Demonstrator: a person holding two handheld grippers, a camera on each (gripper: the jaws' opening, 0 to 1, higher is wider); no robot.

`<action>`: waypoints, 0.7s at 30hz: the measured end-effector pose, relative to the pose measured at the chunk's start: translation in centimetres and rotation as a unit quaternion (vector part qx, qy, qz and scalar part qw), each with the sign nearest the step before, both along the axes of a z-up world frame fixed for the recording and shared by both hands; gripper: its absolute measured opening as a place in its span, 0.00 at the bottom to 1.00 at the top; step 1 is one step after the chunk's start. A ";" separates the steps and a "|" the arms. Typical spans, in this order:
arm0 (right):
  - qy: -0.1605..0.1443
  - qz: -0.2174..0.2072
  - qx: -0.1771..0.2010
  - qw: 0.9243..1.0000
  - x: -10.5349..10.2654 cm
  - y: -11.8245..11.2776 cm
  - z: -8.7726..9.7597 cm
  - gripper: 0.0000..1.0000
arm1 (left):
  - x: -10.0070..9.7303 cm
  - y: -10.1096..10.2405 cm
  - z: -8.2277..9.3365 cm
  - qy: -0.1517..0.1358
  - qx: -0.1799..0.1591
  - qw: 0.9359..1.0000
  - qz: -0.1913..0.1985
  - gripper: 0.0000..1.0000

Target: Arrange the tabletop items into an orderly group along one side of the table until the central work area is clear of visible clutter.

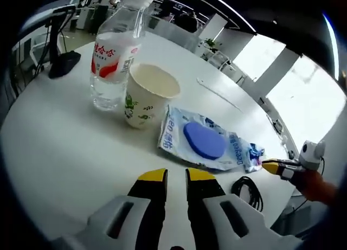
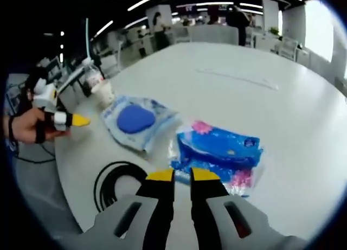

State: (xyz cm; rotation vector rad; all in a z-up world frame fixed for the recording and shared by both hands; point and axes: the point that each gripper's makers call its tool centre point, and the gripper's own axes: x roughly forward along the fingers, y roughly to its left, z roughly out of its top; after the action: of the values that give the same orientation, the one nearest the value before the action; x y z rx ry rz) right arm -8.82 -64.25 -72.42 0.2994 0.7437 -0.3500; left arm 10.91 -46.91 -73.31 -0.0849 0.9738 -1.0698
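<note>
White round table (image 1: 65, 147) in an open office carries the clutter. From the left gripper (image 1: 176, 177), jaws nearly shut on nothing, one bottle (image 1: 115, 55) and one cup (image 1: 146, 95) stand touching at 11 o'clock, one wipes pack (image 1: 203, 141) at 1 o'clock, one cable (image 1: 248, 190) at 3. The right gripper (image 2: 182, 175), jaws nearly shut and empty, sits at one blue pouch (image 2: 219, 149). Risk: a careless push probably tips the light cup, or snags the cable.
</note>
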 end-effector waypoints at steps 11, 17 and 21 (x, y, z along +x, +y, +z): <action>0.020 -0.101 -0.012 0.995 -5.5 -4.7 -0.7 0.09 | -3.5 0.1 -0.5 -0.007 0.008 0.999 -0.046 0.11; 0.021 -0.120 -0.010 0.992 -5.9 -6.0 -1.0 0.10 | -5.7 -1.6 -0.2 -0.012 0.001 0.997 -0.078 0.11; 0.019 -0.126 -0.004 0.992 -5.7 -6.5 -1.4 0.10 | -7.4 -3.7 -0.1 -0.008 -0.006 0.995 -0.099 0.11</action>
State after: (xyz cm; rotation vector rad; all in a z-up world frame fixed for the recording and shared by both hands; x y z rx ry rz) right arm -14.52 -70.77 -73.83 0.3817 0.7424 -0.5983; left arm 3.51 -50.64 -73.41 0.0111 0.9748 -1.2573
